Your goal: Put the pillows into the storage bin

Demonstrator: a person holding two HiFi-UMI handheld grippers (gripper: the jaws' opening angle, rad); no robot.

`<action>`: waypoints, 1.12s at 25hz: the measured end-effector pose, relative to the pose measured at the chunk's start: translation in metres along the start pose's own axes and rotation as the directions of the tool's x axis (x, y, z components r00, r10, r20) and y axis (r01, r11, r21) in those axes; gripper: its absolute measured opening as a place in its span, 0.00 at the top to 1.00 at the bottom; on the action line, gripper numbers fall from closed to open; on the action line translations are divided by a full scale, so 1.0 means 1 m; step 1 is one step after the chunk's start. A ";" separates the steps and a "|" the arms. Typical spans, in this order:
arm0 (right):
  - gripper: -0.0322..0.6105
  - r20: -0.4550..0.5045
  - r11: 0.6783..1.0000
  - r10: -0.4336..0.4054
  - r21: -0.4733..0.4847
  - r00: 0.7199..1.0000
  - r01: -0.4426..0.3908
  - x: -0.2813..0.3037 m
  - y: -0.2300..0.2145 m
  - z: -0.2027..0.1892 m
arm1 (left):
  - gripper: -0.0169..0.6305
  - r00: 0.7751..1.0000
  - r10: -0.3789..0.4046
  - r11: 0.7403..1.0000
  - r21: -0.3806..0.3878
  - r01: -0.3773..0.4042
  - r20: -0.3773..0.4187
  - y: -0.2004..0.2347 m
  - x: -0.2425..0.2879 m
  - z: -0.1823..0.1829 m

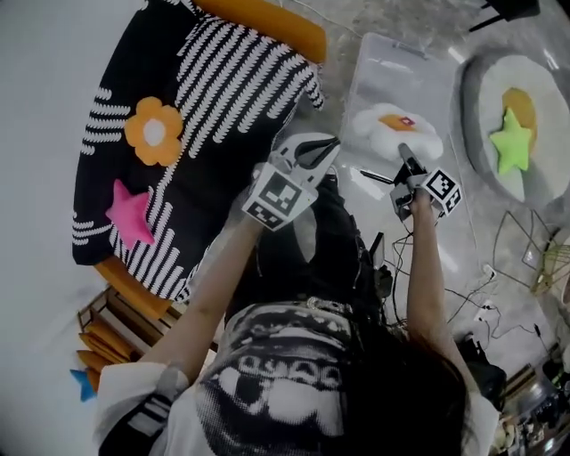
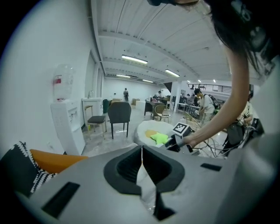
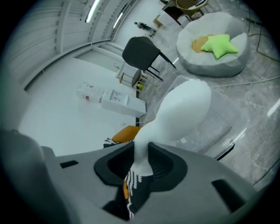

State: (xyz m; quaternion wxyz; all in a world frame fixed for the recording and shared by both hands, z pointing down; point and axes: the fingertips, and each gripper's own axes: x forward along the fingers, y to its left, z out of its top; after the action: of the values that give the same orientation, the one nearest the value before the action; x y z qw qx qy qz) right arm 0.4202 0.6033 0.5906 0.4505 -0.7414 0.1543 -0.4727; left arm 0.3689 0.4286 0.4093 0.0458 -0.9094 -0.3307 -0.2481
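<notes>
Right gripper (image 3: 141,162): pinching white pillow (image 3: 181,109) by its edge, long axis toward 1 o'clock
Storage bin (image 1: 392,71): beneath pillow
Left gripper (image 2: 141,166): clenched, empty

storage bin (image 1: 392,71) lies between sofa (image 1: 267,22) and beanbag (image 1: 481,116)

The left gripper (image 2: 141,159) has its dark jaws closed together with nothing between them. Past it, a bare arm holds the right gripper (image 2: 175,141) in front of a round pale floor cushion (image 2: 141,130) carrying a green star-shaped pillow (image 2: 160,138). A dark chair (image 2: 119,113) and a white water dispenser (image 2: 66,124) stand further left, with an orange bolster cushion (image 2: 50,159) at the lower left.
</notes>
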 end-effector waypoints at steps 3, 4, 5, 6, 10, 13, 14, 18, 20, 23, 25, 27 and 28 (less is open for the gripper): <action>0.70 0.016 0.999 -0.016 -0.036 1.000 0.017 0.000 -0.025 0.007 | 0.96 1.000 -0.010 1.000 0.025 0.011 -0.025 -0.003 -0.001 -0.010; 0.60 0.009 0.999 -0.016 -0.043 1.000 0.016 -0.002 -0.029 0.005 | 0.96 0.999 -0.007 1.000 0.025 0.008 -0.035 -0.004 -0.003 -0.014; 0.58 0.001 0.998 -0.016 -0.053 1.000 0.016 -0.004 -0.031 0.005 | 0.96 0.999 -0.002 1.000 0.021 0.003 -0.043 -0.004 -0.005 -0.015; 0.58 -0.006 0.998 -0.019 -0.067 1.000 0.018 -0.007 -0.032 0.006 | 0.96 0.999 0.007 1.000 0.014 -0.006 -0.047 -0.004 -0.006 -0.015; 0.61 -0.062 0.992 -0.005 -0.129 0.998 -0.003 0.001 -0.015 -0.002 | 0.96 0.996 0.074 0.997 -0.022 -0.075 -0.047 0.011 -0.017 -0.016; 0.63 -0.123 0.986 0.026 -0.161 0.992 -0.046 0.016 0.007 -0.018 | 0.96 0.989 0.143 0.989 -0.041 -0.145 -0.037 0.026 -0.033 -0.017; 0.63 -0.148 0.983 0.039 -0.175 0.988 -0.064 0.021 0.016 -0.023 | 0.96 0.984 0.173 0.983 -0.052 -0.174 -0.031 0.028 -0.040 -0.017; 0.63 -0.279 0.956 0.073 -0.253 0.958 -0.147 0.056 0.062 -0.070 | 0.96 0.954 0.299 0.948 -0.104 -0.299 -0.021 0.045 -0.094 -0.032; 0.63 -0.344 0.939 0.078 -0.291 0.936 -0.185 0.079 0.088 -0.112 | 0.96 0.938 0.346 0.930 -0.126 -0.346 -0.028 0.060 -0.134 -0.054; 0.63 -0.452 0.898 0.087 -0.350 0.888 -0.266 0.110 0.138 -0.177 | 0.96 0.898 0.439 0.883 -0.169 -0.438 -0.039 0.077 -0.201 -0.087; 0.63 -0.521 0.864 0.086 -0.385 0.849 -0.324 0.127 0.172 -0.220 | 0.96 0.858 0.512 0.835 -0.212 -0.508 -0.044 0.085 -0.247 -0.109; 0.63 -0.573 0.839 0.082 -0.402 0.815 -0.367 0.141 0.201 -0.267 | 0.96 0.820 0.569 0.786 -0.258 -0.562 -0.054 0.089 -0.292 -0.135; 0.63 -0.593 0.831 0.080 -0.404 0.801 -0.382 0.148 0.213 -0.293 | 0.96 0.805 0.590 0.765 -0.278 -0.581 -0.062 0.091 -0.314 -0.150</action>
State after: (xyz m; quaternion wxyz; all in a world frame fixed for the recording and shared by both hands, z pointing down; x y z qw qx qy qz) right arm 0.2910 0.2375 0.5433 0.2324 -0.6382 0.4884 -0.5479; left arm 0.1558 0.1392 0.3960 -0.0147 -0.9674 0.0077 -0.2526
